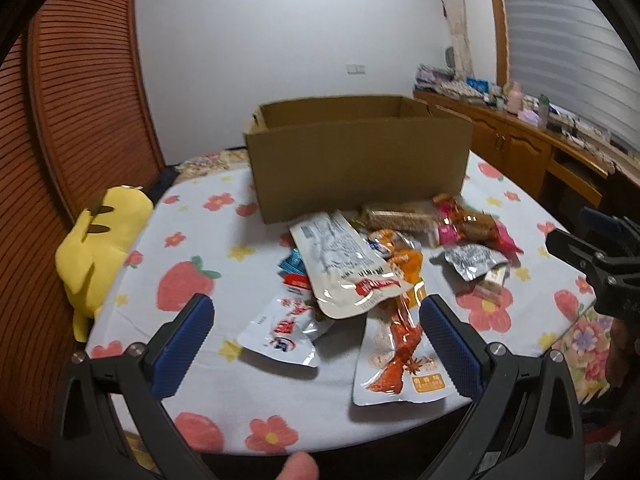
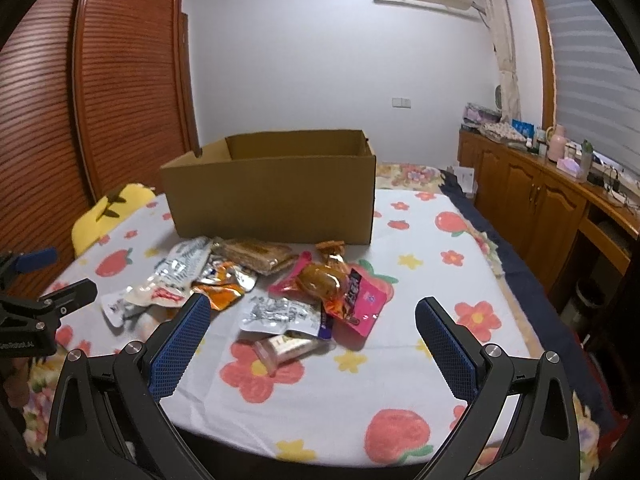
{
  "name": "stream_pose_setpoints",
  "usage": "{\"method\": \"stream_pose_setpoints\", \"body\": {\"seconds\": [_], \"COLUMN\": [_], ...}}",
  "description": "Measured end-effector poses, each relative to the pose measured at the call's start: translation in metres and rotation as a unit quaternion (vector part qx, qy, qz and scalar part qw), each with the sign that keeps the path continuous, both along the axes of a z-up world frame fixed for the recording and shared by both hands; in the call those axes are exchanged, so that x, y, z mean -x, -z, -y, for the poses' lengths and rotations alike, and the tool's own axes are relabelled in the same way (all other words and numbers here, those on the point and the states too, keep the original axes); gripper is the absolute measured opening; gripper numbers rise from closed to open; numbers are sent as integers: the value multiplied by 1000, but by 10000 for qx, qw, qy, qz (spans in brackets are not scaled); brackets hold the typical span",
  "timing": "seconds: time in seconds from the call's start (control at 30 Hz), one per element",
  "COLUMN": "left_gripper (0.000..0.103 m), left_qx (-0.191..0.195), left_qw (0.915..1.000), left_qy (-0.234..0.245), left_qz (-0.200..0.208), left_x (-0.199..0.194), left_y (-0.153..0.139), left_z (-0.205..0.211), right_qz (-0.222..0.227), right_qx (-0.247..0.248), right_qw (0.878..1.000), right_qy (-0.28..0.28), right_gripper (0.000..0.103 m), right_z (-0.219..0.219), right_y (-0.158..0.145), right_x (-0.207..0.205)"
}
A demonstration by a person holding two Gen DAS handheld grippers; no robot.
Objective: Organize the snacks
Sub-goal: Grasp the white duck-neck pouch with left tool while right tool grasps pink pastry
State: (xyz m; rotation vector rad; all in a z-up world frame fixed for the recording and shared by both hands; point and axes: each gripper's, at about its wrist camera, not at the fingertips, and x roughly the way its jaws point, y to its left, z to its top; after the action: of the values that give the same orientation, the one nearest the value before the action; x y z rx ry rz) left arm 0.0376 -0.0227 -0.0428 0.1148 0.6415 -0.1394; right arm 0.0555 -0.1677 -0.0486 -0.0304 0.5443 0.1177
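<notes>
An open cardboard box (image 1: 356,160) stands at the back of the table; it also shows in the right wrist view (image 2: 272,196). A pile of snack packets lies in front of it: a long white pouch (image 1: 348,264), a white and red packet (image 1: 286,330), an orange-printed pouch (image 1: 400,356), a pink packet (image 2: 360,300), a silver packet (image 2: 280,312) and a biscuit pack (image 2: 256,256). My left gripper (image 1: 316,324) is open and empty above the near packets. My right gripper (image 2: 312,324) is open and empty above the silver packet.
A yellow plush toy (image 1: 98,248) lies at the table's left edge. The table (image 2: 420,248) has a flowered cloth. A wooden louvred wardrobe (image 2: 120,88) stands at the left, a cluttered wooden cabinet (image 2: 540,200) at the right.
</notes>
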Motion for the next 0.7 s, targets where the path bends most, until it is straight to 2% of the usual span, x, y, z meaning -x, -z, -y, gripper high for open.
{"method": "stream_pose_setpoints", "body": {"seconds": [0.3,0.5,0.7], "left_gripper": [103,103,102], "left_qx": [79,180,545], "left_qw": [9981,9972,9947], "left_qy": [493,493,376], "left_qz": [-359,-539,-788], "left_x": [-19,-39,-74], "left_y": [12,15,17], "left_z": [13,13,-1], "right_qz": [-351,-654,-867], "right_qx": [123,-18,-183], "right_qw": [9993,9973,9942], "right_qy": [-106,-342,-617], "right_gripper": [103,103,100], "right_z": [13,19,26], "right_y": [21,32,32], "right_x": [-22,-37,-57]}}
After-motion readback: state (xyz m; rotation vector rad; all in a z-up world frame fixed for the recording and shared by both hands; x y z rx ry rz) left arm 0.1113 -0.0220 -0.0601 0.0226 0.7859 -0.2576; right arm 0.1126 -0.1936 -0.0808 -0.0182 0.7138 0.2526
